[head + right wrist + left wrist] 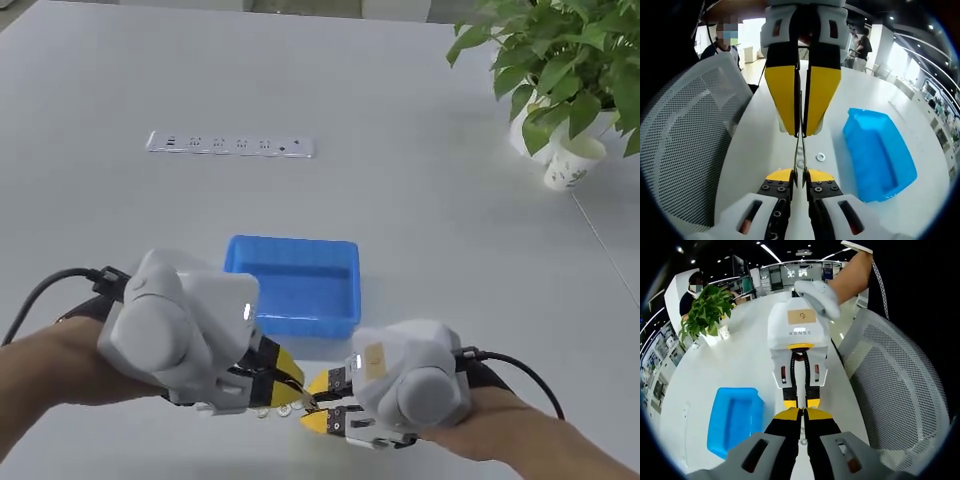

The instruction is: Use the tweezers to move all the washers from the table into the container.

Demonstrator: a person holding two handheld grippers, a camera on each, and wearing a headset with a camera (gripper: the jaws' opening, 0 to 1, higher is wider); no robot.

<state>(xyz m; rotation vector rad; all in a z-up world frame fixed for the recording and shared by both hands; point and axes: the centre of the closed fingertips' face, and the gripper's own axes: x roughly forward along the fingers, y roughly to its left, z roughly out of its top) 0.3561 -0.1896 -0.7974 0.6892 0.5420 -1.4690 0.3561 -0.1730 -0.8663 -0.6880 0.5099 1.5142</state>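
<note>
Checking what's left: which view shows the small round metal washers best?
Right gripper view: one small round metal washer lies unobstructed beside the blue plastic container. Head view: washers tiny, low in frame. Left gripper view: too small to tell.

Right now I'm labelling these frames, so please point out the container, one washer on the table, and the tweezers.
container (305,322), head view, its near outer wall.
washer (820,157), right gripper view, its flat ring.
tweezers (799,142), right gripper view, the thin metal arms.

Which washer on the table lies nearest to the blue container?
The washer lying alone between the tweezers and the container. The other washers sit right beside the tweezers, farther from it.
</note>
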